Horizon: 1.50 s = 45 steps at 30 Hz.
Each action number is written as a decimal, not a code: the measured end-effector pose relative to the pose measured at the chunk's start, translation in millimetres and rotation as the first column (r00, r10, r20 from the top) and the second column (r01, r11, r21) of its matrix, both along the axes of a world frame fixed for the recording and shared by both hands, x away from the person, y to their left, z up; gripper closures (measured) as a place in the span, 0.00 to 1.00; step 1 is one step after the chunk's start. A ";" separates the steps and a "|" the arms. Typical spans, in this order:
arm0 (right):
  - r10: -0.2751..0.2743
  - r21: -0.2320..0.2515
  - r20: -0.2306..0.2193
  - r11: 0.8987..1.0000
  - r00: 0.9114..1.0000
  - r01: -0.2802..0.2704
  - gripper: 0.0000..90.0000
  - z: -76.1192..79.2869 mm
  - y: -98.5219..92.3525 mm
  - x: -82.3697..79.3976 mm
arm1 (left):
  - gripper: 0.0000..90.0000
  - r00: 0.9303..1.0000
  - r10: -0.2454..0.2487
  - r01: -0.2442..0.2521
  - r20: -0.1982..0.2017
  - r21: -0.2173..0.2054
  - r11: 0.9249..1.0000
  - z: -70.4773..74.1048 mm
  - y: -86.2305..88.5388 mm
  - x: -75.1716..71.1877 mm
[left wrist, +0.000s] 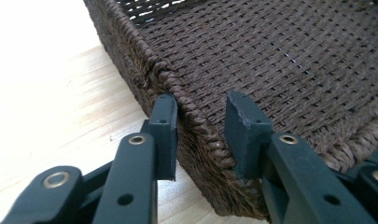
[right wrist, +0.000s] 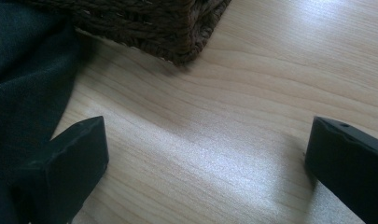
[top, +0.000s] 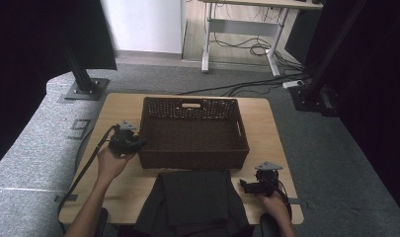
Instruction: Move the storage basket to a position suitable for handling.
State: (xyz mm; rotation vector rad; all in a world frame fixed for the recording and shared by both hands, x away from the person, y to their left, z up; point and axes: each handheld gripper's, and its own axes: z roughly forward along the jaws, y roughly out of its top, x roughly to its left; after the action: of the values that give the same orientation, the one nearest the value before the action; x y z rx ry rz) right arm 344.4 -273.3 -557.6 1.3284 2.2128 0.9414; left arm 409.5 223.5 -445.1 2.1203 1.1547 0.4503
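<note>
A dark brown woven basket point(top: 192, 159) stands in the middle of the wooden table point(top: 119, 109), and it holds nothing. My left gripper point(top: 138, 144) is at the basket's near left corner. In the left gripper view its jaws stand astride the basket's rim point(left wrist: 177, 91), one pad on the outer wall and one on the inside, shut on it. A folded dark cloth point(top: 195, 197) lies on the table in front of the basket. My right gripper point(top: 244, 186) rests to the right of the cloth; its jaws stand wide open over bare wood, the basket corner point(right wrist: 144, 23) ahead and the cloth point(right wrist: 23, 84) beside one jaw.
The cloth hangs over the table's near edge. Bare wood runs along both sides of the basket. Grey carpet surrounds the table, with black stand legs point(top: 84, 79) at the back left and a desk with cables point(top: 247, 44) behind.
</note>
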 end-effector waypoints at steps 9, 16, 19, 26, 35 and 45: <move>0.001 0.000 0.000 1.000 1.000 -0.001 0.00 0.0 0.0 -0.2 | 0.36 0.994 -0.050 0.049 0.093 0.012 0.999 8.5 4.2 -19.0; 0.001 0.000 0.000 1.000 1.000 -0.001 0.00 0.0 0.0 -0.4 | 0.22 0.991 -0.078 0.088 0.110 -0.092 0.992 11.8 18.4 -44.7; 0.001 0.000 0.000 1.000 1.000 -0.001 0.00 0.0 0.0 -0.3 | 0.15 0.989 -0.089 0.098 0.115 -0.074 0.992 3.6 19.0 -53.0; 0.002 0.000 0.000 1.000 1.000 -0.002 0.00 0.0 0.0 -0.5 | 0.16 0.992 -0.099 0.107 0.080 -0.109 0.988 -33.1 23.3 -57.9; 0.002 0.001 -0.001 1.000 1.000 -0.002 0.00 0.1 0.1 -1.0 | 0.05 0.990 -0.133 0.134 0.036 -0.026 0.991 -71.6 19.4 -54.3; 0.007 0.000 -0.001 1.000 1.000 -0.007 0.00 0.1 0.0 -1.4 | 0.00 0.989 -0.147 0.149 -0.034 0.098 0.984 -99.0 10.6 -50.7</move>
State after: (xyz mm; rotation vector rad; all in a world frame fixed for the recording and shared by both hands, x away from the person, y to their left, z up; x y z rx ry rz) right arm 342.9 -273.2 -557.5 1.3218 2.2192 0.9432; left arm 358.9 234.0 -544.1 2.2867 0.9988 0.4201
